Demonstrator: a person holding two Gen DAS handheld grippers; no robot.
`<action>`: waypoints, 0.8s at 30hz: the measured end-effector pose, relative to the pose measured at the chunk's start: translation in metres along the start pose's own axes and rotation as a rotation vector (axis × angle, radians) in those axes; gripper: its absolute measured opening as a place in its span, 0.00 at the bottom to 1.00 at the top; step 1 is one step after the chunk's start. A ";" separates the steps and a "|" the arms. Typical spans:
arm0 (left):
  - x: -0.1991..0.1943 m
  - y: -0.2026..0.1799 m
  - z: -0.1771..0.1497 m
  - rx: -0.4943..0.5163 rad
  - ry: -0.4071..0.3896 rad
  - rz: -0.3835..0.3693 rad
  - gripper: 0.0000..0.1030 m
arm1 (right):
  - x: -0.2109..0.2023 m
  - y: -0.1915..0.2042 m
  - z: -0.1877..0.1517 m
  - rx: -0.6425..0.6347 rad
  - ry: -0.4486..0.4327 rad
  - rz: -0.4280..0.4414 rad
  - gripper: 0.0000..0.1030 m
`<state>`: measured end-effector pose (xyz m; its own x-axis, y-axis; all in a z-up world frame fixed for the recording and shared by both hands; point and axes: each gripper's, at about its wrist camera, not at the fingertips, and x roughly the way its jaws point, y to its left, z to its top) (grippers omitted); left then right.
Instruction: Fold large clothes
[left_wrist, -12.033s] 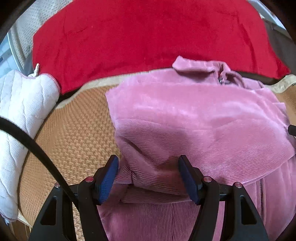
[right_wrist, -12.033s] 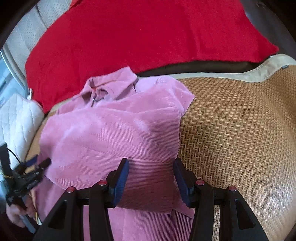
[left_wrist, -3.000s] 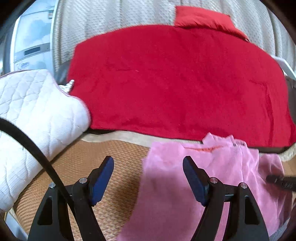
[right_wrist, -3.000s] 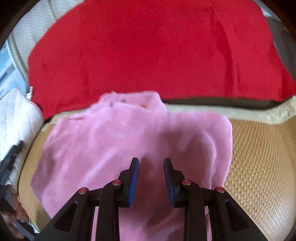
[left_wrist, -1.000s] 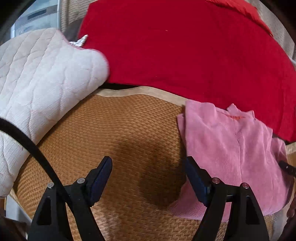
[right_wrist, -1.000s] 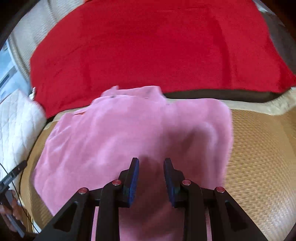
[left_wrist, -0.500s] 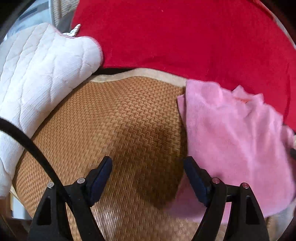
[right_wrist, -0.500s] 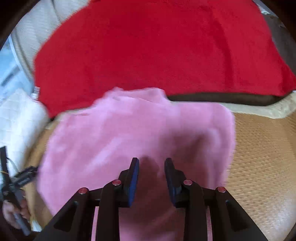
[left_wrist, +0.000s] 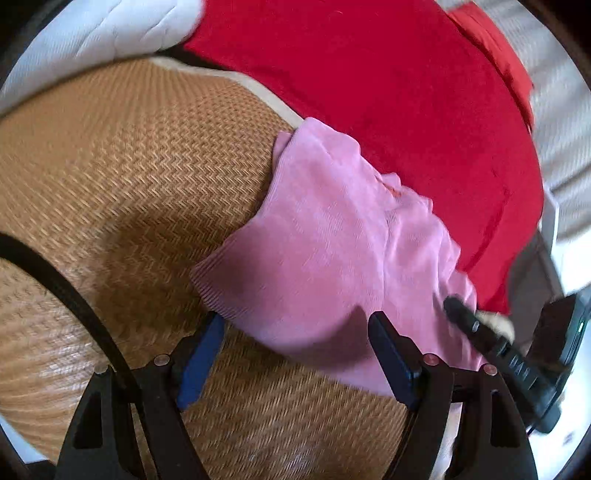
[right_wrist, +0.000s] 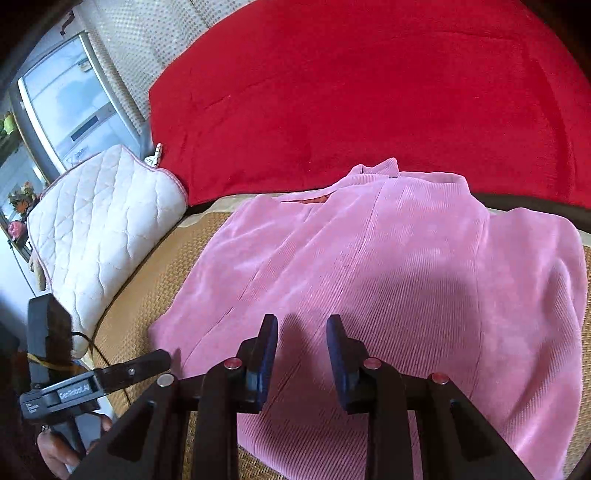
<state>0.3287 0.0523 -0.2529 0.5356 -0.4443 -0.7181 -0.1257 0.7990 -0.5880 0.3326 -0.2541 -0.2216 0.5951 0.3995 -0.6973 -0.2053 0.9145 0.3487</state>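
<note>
Support: woven tan mat (left_wrist: 129, 177) with pale border, herringbone weave. On it: folded pink corduroy garment (right_wrist: 388, 277), collar toward red blanket (right_wrist: 351, 92) at mat's far edge. White quilted cushion (right_wrist: 99, 225) overlaps mat's left edge. Thin black cable (right_wrist: 110, 369) near front-left corner.

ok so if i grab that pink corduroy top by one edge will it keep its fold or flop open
The pink corduroy top would probably flop: it drapes softly with rounded edges, so a one-edge lift likely lets the layers sag apart. Its ribbed pile may grip the woven mat, so pushing would likely bunch it rather than slide it.
</note>
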 end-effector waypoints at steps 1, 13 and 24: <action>0.003 0.002 0.002 -0.022 -0.012 -0.021 0.78 | 0.004 -0.001 0.000 0.001 0.003 -0.007 0.27; 0.029 0.008 0.016 -0.127 -0.099 -0.120 0.61 | 0.034 -0.037 0.000 0.142 0.105 0.092 0.13; 0.031 -0.051 0.025 0.111 -0.211 -0.150 0.31 | 0.027 -0.045 -0.005 0.178 0.102 0.146 0.11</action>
<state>0.3724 0.0075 -0.2361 0.7049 -0.4759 -0.5260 0.0539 0.7753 -0.6293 0.3539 -0.2846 -0.2591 0.4855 0.5397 -0.6877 -0.1378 0.8241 0.5494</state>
